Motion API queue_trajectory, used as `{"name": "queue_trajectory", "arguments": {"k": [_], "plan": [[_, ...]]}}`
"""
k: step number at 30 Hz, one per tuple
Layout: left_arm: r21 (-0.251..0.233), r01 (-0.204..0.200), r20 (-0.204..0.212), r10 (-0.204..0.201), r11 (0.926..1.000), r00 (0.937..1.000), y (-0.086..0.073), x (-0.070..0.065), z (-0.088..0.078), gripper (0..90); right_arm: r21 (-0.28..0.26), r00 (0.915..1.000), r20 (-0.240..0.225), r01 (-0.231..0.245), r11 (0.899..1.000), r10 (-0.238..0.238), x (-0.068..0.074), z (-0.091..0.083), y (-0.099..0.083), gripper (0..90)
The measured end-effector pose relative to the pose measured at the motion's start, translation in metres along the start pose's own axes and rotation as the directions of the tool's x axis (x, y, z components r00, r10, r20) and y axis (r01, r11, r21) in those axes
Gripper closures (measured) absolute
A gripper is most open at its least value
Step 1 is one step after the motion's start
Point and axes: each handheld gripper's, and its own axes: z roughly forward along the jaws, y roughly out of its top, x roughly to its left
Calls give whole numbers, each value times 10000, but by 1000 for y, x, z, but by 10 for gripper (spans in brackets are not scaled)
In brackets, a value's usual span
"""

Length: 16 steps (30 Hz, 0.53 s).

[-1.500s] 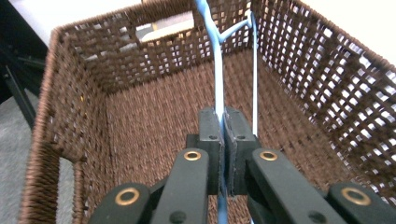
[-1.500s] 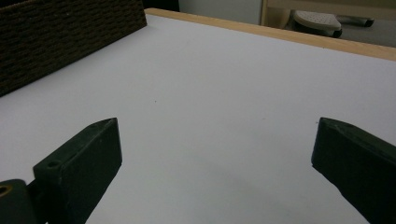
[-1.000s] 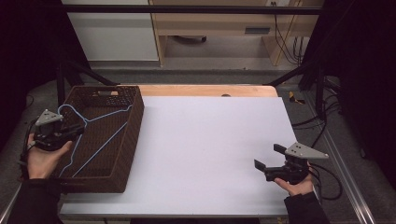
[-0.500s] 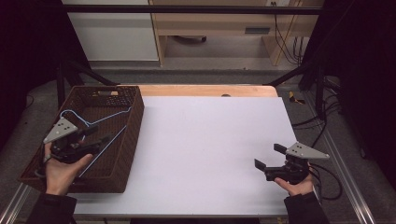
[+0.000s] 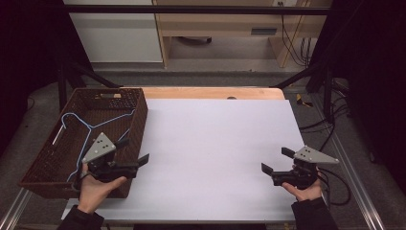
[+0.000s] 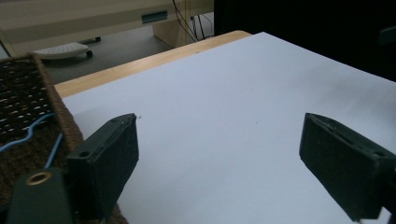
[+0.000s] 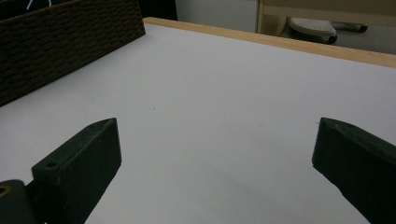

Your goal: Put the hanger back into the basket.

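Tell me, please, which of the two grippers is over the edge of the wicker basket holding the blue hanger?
The left gripper, with open, empty jaws, sits over the near right edge of the basket that holds the blue hanger. The right gripper is far across the white table.

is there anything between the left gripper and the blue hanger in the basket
Yes, partly. The blue hanger lies inside the brown wicker basket. The left gripper, jaws just opened and empty, sits at the basket's right wall with its jaws out over the white table. That wall stands between jaws and hanger; from above nothing covers the hanger.
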Motion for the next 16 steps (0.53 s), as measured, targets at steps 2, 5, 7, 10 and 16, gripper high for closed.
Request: {"name": "queue_trajectory", "arguments": {"k": [2, 5, 7, 10, 16], "plan": [[38, 45, 134, -45, 10000, 9999, -5, -6, 7, 97, 3, 10000, 2, -22, 10000, 22, 0, 0, 0, 17], [272, 59, 365, -69, 9996, 9993, -17, -14, 22, 87, -11, 10000, -12, 21, 10000, -21, 0, 0, -1, 17], [356, 127, 422, -142, 9993, 9990, -20, -16, 25, 95, 4, 10000, -5, 11, 10000, -11, 0, 0, -1, 17], [518, 31, 470, -55, 9987, 9989, -27, -21, 32, 96, 21, 10000, -28, 1, 10000, -1, 0, 0, -1, 17], [356, -57, 474, 40, 9993, 9989, -30, -21, 33, 96, 73, 10000, -39, 50, 10000, -49, 0, 0, -2, 17]]}}
